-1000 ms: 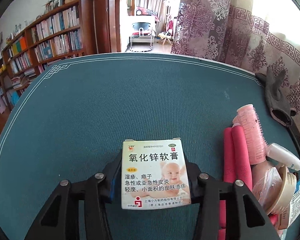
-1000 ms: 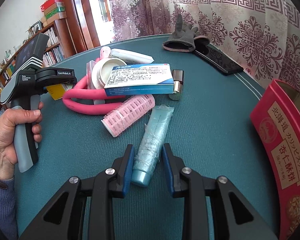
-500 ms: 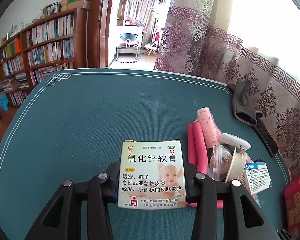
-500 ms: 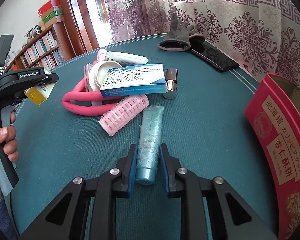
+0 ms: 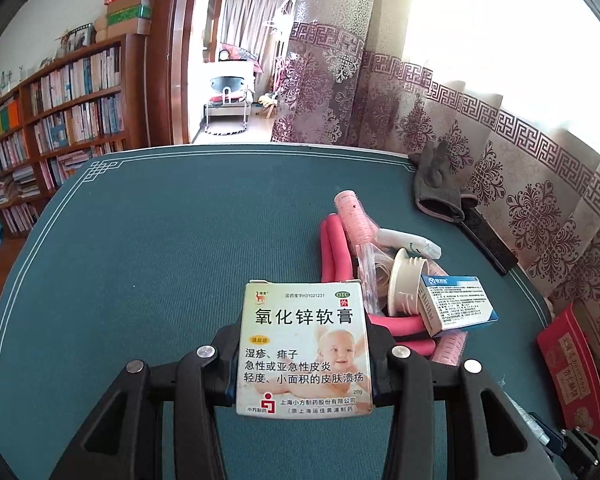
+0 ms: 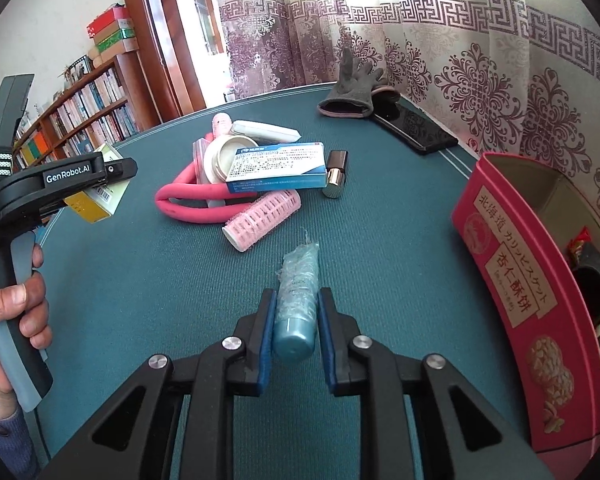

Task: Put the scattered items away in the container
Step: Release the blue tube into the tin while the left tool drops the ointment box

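Note:
My left gripper [image 5: 304, 344] is shut on a white ointment box [image 5: 304, 348] with a baby picture, held above the green table; it also shows in the right wrist view [image 6: 100, 196]. My right gripper [image 6: 296, 316] is shut on a teal tube [image 6: 298, 300], lifted off the table. A pile of items lies mid-table: a pink foam roller [image 6: 192, 204], a pink hair curler [image 6: 264, 216], a blue-and-white box [image 6: 276, 168], a cream jar lid [image 6: 220, 156], a white tube [image 6: 264, 130] and a lipstick [image 6: 335, 174]. The red tin container [image 6: 512, 280] stands open at the right.
A grey glove [image 6: 352, 96] and a black phone [image 6: 416, 130] lie at the table's far right edge by the curtain. The container holds some small items [image 6: 592, 280]. A bookshelf [image 5: 52, 128] stands beyond the table's left side.
My right gripper closed on the teal tube and pulled it back from the pile. My left gripper swung right with the ointment box, bringing the pile and red tin into view.

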The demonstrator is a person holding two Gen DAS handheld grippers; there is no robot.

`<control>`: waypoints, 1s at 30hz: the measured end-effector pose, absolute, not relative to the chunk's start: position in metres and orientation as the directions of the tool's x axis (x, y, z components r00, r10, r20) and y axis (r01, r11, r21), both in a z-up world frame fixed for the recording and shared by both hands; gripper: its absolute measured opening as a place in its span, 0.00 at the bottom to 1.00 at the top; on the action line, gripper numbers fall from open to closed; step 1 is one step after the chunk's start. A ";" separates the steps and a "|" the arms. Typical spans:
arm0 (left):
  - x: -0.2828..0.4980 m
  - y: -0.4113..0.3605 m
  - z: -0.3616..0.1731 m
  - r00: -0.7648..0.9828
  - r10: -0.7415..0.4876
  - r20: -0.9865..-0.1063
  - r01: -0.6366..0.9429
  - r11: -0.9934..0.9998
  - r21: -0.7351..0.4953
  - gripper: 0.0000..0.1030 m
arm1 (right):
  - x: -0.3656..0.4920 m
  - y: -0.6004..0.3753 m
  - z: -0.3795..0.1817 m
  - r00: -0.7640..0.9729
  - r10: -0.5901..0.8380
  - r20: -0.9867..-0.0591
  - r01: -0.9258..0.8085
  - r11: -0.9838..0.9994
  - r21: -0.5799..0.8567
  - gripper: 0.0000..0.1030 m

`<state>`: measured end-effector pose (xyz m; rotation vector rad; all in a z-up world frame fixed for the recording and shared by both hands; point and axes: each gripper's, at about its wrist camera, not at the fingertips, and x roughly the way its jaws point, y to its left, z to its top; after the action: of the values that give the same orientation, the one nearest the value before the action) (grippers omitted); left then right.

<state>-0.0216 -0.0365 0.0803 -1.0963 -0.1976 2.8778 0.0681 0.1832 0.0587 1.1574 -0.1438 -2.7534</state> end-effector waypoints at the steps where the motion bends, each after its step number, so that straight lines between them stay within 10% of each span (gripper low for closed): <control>1: -0.019 -0.034 0.082 -0.747 0.099 -0.658 -0.012 -0.991 -0.136 0.44 | 0.070 0.184 0.062 -0.698 -0.174 -0.694 0.102 -0.984 0.144 0.21; 30: 0.031 0.166 0.132 -0.677 0.390 -0.624 -0.453 -0.889 -0.065 0.44 | 0.155 0.354 0.147 -0.880 0.115 -0.460 -0.235 -0.949 0.211 0.19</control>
<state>0.0307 0.1657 0.1320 -0.9047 0.1307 2.5156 0.1545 0.3544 0.1471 0.7581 -0.4377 -3.2066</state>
